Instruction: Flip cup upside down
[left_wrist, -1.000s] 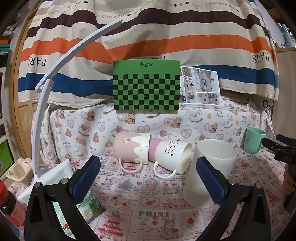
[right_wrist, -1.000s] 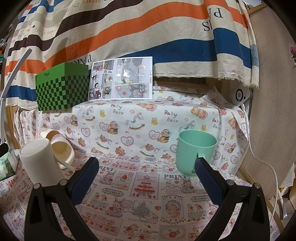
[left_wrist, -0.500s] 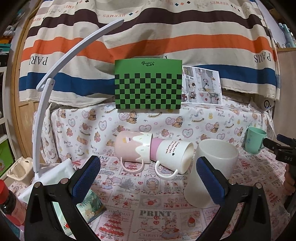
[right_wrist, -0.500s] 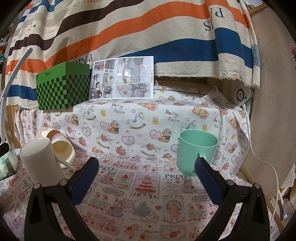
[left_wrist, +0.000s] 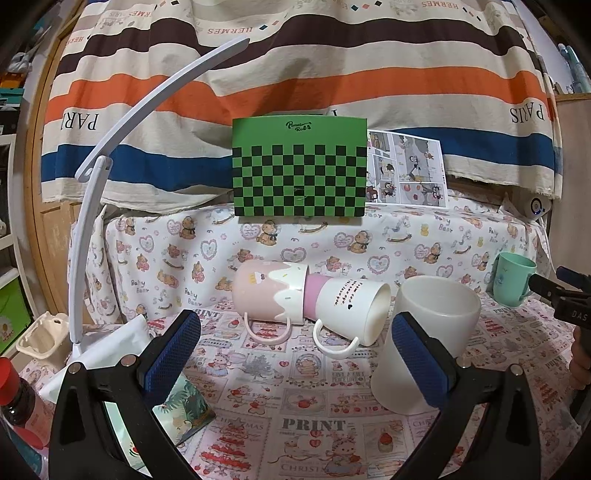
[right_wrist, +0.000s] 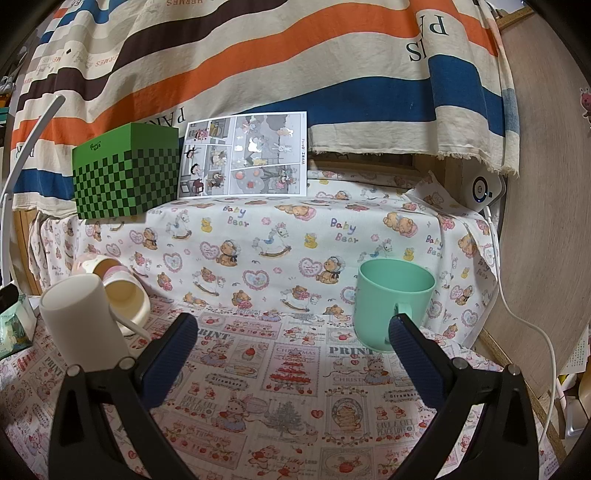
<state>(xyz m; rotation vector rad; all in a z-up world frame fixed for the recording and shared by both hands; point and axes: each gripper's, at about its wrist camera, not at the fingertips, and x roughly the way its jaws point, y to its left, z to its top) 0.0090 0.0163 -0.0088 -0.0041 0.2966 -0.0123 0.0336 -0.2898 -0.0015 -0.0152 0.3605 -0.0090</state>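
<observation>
A tall cream cup (left_wrist: 432, 332) stands upright, mouth up, just behind my left gripper's right finger; it also shows at the left of the right wrist view (right_wrist: 83, 317). A mint-green mug (right_wrist: 391, 302) stands upright, mouth up, just beyond my right gripper's right finger, and shows far right in the left wrist view (left_wrist: 513, 282). A pink mug (left_wrist: 269, 295) and a white-and-pink mug (left_wrist: 347, 308) lie on their sides. My left gripper (left_wrist: 295, 354) is open and empty. My right gripper (right_wrist: 293, 354) is open and empty.
A green checkered box (left_wrist: 299, 166) and a comic sheet (right_wrist: 247, 155) sit on the raised shelf behind. A white lamp arm (left_wrist: 88, 221) stands at left, with a tissue pack (left_wrist: 184, 410) and a red-capped bottle (left_wrist: 14, 398) nearby. A white cable (right_wrist: 532, 325) hangs at right.
The left wrist view has drifted slightly, so the cups sit a little lower and to the right. The right wrist view has barely shifted. No cup has moved.
</observation>
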